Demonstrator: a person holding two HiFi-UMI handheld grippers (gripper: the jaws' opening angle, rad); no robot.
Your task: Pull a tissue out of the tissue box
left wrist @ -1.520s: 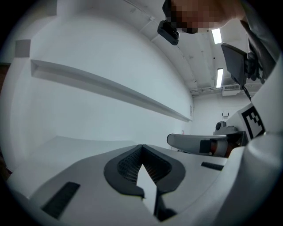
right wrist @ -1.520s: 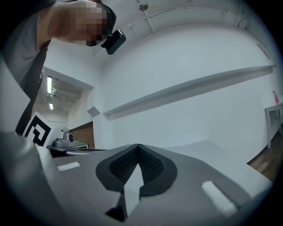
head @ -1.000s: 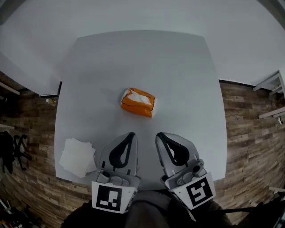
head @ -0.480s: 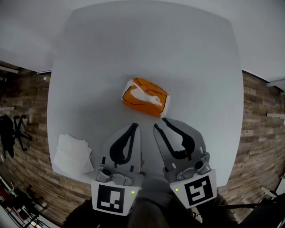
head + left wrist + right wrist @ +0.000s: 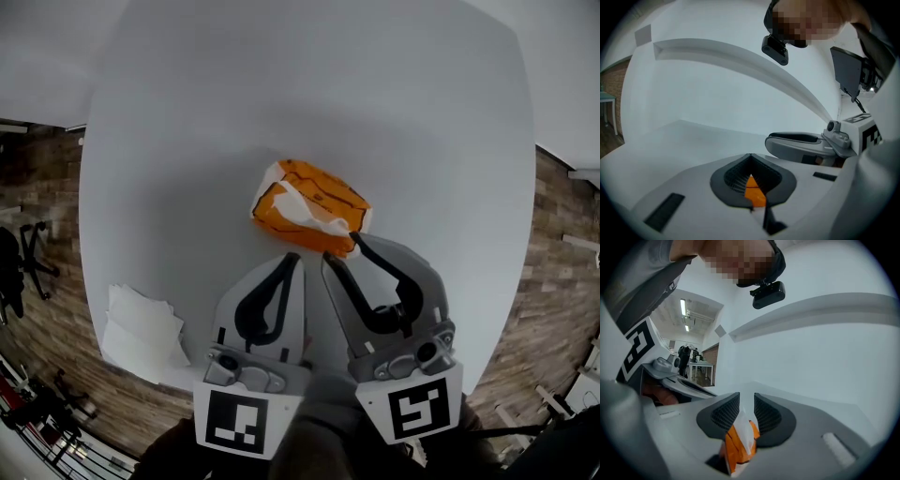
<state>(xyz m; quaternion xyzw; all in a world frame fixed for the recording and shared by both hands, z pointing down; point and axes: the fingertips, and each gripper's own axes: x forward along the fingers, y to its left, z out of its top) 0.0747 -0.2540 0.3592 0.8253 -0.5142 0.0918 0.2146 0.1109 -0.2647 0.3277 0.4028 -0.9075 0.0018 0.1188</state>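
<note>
Entry: two grippers brought up to the tissue box (image 5: 314, 202), mid-bench (image 5: 187, 141).
Left gripper (image 5: 290, 257): jaws closed, empty. Right gripper (image 5: 343, 249): moved from well short to the box's near edge, jaws opening, apparently ready to pinch. Only the right gripper view showed the white tissue (image 5: 740, 420) in the gap, unpinched. Only the head view showed the loose tissue stack (image 5: 141, 323).

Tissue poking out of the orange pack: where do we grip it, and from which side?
I'd pinch the raised fold of white tissue, not the orange pack. Come from the near side with the right gripper: its opening jaws line up with that fold, which stands clear of the wrapper.
</note>
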